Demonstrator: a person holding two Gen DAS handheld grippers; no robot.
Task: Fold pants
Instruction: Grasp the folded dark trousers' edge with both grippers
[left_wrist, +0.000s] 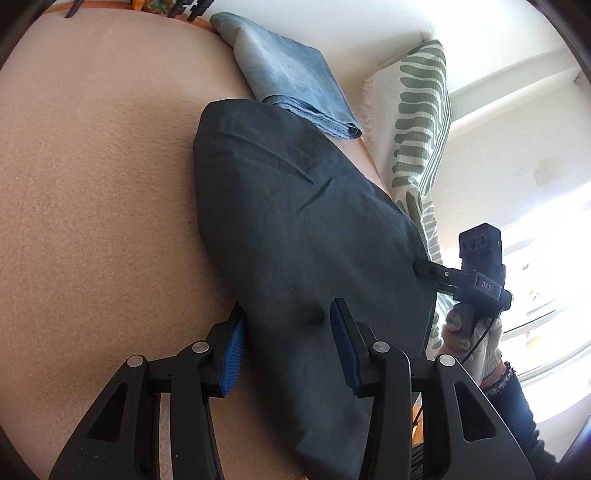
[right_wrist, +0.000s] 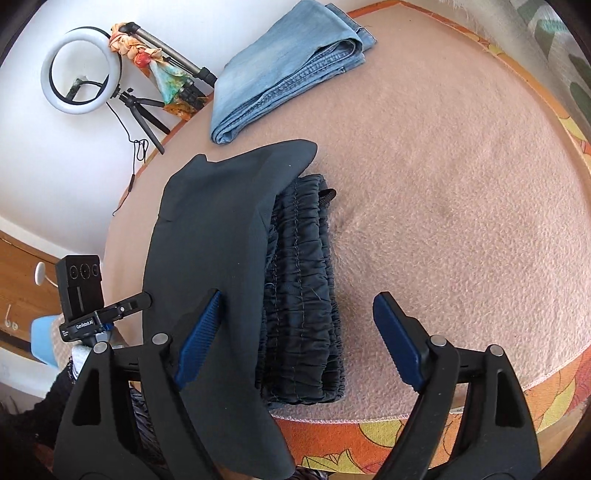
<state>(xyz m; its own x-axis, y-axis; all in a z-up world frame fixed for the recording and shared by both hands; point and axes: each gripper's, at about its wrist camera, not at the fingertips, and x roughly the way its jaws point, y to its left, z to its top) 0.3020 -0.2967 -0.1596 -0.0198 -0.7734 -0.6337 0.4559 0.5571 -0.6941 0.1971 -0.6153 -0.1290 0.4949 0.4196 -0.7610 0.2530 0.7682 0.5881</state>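
the dark pants are thin woven cloth, soft and light, so expect them to drape, sag and slide off a fold line if you lift only one corner; the gathered elastic waistband is the thickest, grippiest part and the safest place to pinch, otherwise take a doubled edge rather than a single layer. they lie on the pink blanket that covers the surface, with a folded flap raised over the waistband, and the folded blue jeans sit just beyond the pants, touching or nearly so in the left wrist view. your left hand-held gripper has its jaws half apart astride the near edge of the pants; cloth is between the pads but i cannot tell if it is pinched. your right hand-held gripper is released, jaws wide, with the flap and waistband between them and the pads not pressing. no containers in view, nothing to report there. beyond the jeans stand a ring light and a tripod, irrelevant to the fold.
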